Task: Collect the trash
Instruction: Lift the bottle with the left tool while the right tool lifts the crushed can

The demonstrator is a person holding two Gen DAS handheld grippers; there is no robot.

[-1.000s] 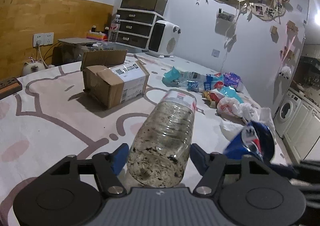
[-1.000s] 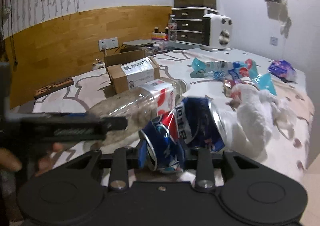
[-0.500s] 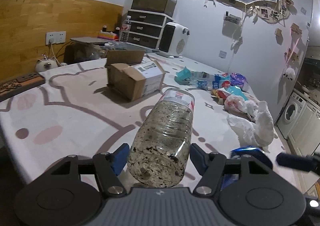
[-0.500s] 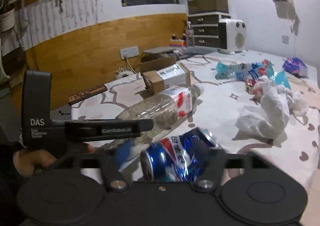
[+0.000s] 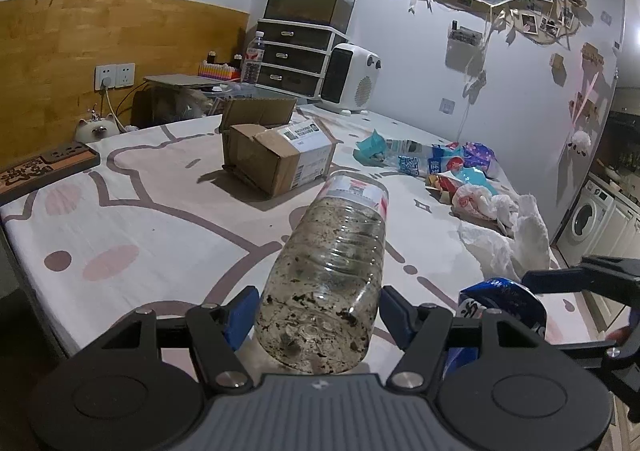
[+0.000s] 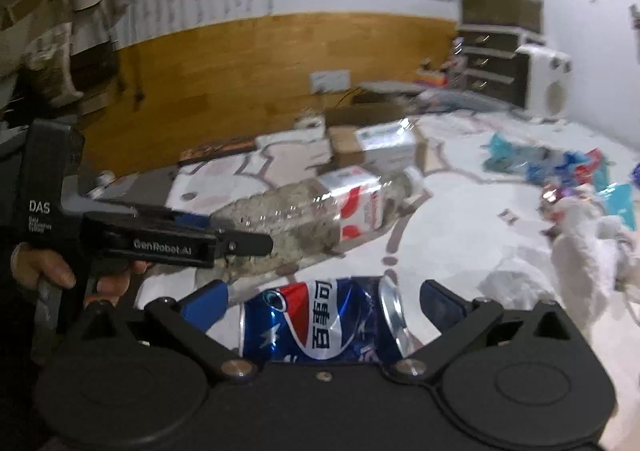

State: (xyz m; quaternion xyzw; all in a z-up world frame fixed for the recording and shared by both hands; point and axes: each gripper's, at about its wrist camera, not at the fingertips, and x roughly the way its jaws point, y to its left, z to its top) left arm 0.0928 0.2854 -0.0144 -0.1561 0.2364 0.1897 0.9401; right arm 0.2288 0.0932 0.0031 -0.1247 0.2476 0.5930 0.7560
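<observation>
The broad bed cover [image 5: 132,219], white with pink cartoon outlines, carries everything in front of me. Toward its far side sits a brown cardboard box [image 5: 276,161] with a white shipping label, flaps open. Along the right edge lies a crumpled white plastic bag [image 5: 508,235], and beyond it, toward the far right corner, a heap of bright blue, red and purple snack wrappers [image 5: 444,165].

In my left gripper [image 5: 318,313] I hold a clear ribbed plastic bottle [image 5: 332,263], dirty inside with dark flecks, red and white label near its neck. My blue pads press on both sides of its base, spread about as wide as the bottle, and it sticks out forward, neck tilted up, raised above the near part of the cover.

My right gripper [image 6: 324,303] is opening, its blue fingers [image 6: 438,299] spread wide. A crushed blue, red and white cola can [image 6: 320,323] lies on its side between them, near the cover's front right corner; the pads stand clear of both its ends. The can sits just right of the bottle's base.
</observation>
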